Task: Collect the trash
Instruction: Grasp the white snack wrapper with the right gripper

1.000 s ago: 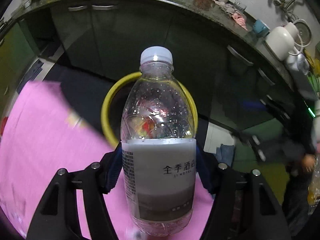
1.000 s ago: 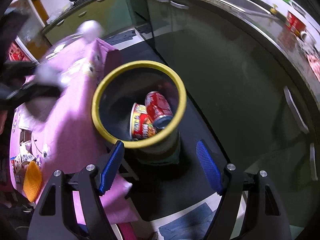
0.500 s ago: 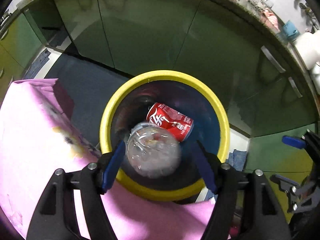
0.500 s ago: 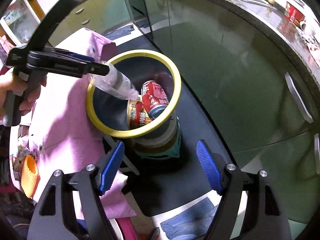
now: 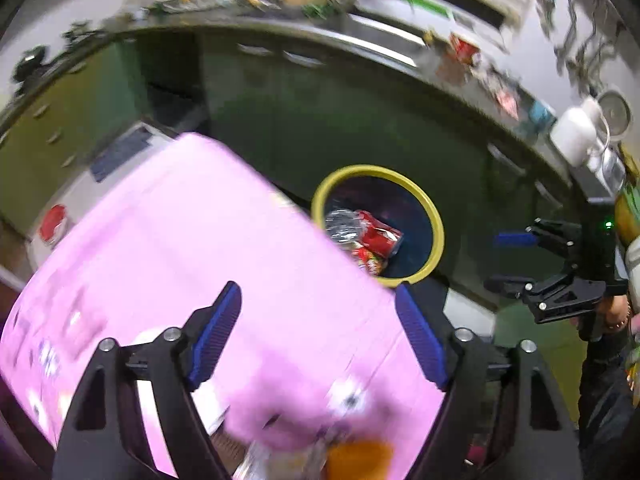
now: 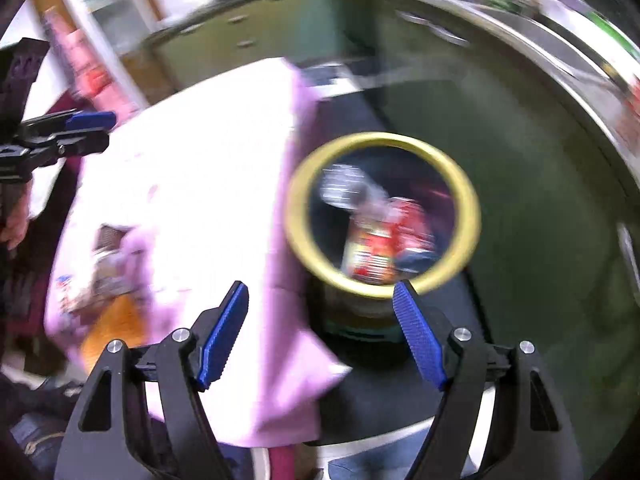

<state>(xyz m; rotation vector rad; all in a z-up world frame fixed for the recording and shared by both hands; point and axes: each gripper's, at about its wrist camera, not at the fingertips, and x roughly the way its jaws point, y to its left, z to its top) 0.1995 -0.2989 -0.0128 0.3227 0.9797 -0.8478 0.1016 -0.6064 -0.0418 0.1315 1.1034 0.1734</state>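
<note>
A yellow-rimmed bin holds a red can; the tablecloth is pink, the fingers blue.

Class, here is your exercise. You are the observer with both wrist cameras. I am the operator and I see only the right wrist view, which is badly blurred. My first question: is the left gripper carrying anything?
Observer: No. In the left wrist view the left gripper has nothing between its jaws, which have just been opening. Only the pink cloth lies below them.
Operator: What is in the bin? It smears for me.
Observer: It is sharper here: a clear bottle lies beside a red can inside the yellow-rimmed bin.
Operator: Is there anything on the counter that I cannot see?
Observer: A white jug stands on the counter, outside your frame.
</note>
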